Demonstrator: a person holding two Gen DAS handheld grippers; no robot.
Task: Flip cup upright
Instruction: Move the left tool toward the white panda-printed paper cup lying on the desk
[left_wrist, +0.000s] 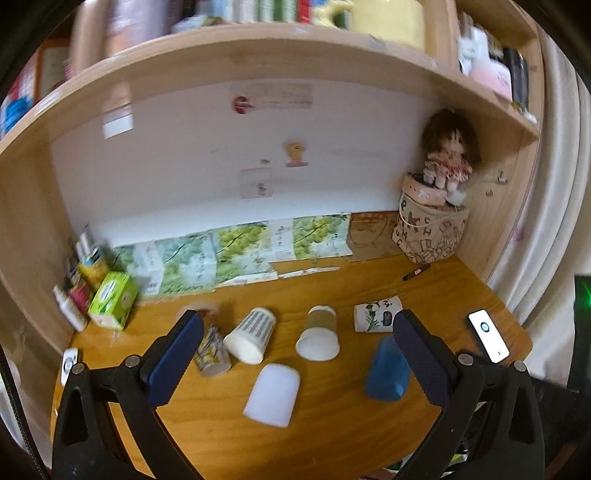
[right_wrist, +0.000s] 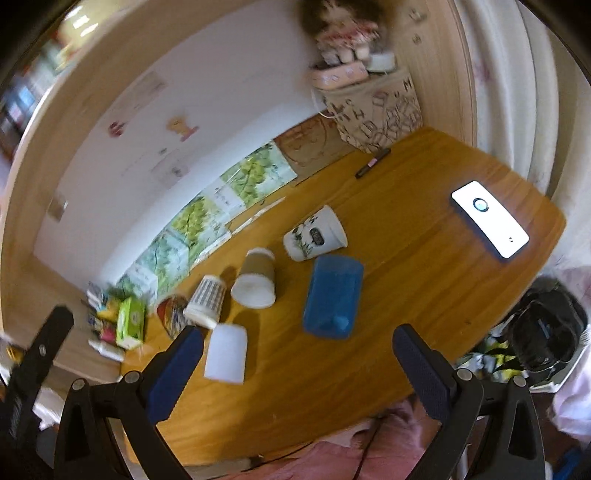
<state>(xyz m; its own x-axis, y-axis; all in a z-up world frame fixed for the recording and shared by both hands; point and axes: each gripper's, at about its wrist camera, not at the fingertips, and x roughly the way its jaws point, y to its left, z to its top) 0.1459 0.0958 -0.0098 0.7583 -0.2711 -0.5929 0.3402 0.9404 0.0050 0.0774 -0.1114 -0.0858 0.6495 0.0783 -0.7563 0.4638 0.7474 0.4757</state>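
Six cups lie on the wooden desk (left_wrist: 332, 424), the blue cup (left_wrist: 386, 373) at four o'clock; left gripper (left_wrist: 297, 330) and right gripper (right_wrist: 297, 345) both gape wide, holding nothing.

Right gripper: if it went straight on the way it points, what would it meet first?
Likely the blue translucent plastic cup lying on the wooden desk, centred between the open fingers; depth is unclear.

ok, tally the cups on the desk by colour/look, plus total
Patterned or printed paper cups: 3 (floral, striped, panda print)
Brown-sleeved paper cup: 1
Plain white cup: 1
Blue plastic cup: 1
Total: 6, none upright
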